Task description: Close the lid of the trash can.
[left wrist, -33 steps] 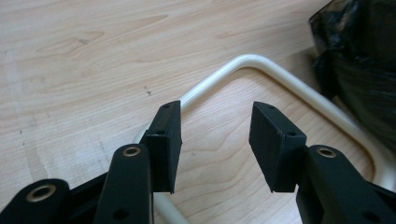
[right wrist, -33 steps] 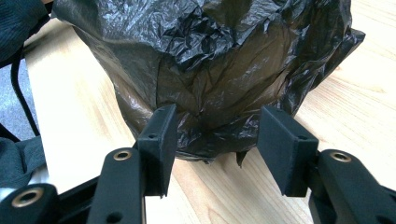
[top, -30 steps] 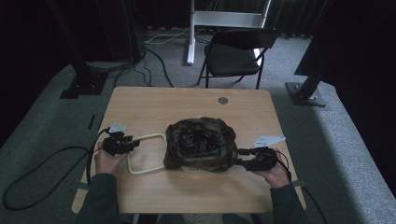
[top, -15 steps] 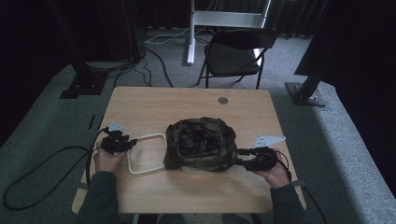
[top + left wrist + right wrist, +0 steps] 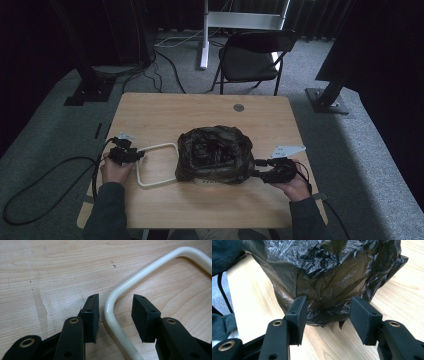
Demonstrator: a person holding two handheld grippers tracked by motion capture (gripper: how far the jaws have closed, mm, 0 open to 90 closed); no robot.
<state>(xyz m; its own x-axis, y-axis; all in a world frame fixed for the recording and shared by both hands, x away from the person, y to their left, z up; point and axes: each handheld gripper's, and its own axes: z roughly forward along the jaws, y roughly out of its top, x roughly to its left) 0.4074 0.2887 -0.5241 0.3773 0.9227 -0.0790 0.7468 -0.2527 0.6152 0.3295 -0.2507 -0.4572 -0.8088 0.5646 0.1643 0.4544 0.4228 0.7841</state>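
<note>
A crumpled black plastic bag [image 5: 215, 152] sits in the middle of the wooden table [image 5: 200, 110]. A white tube loop [image 5: 155, 184] sticks out from under its left side and lies flat. My left gripper [image 5: 140, 154] is low over the loop's left corner. In the left gripper view the white tube [image 5: 140, 275] runs between the jaws of the left gripper [image 5: 116, 297], close to one pad and clear of the other. These jaws have just been closing. My right gripper [image 5: 256, 167] stands open at the bag's right side, and the bag [image 5: 332, 270] bulges just past the tips of the right gripper [image 5: 328, 300].
A small round disc [image 5: 238, 107] lies near the table's far edge. A folding chair [image 5: 255, 55] stands behind the table. A black cable [image 5: 45, 170] loops on the floor to the left. The person's hands rest near the front edge.
The left gripper has shifted slightly and sunk toward the table at the loop's corner. The right gripper and the bag have kept still.
</note>
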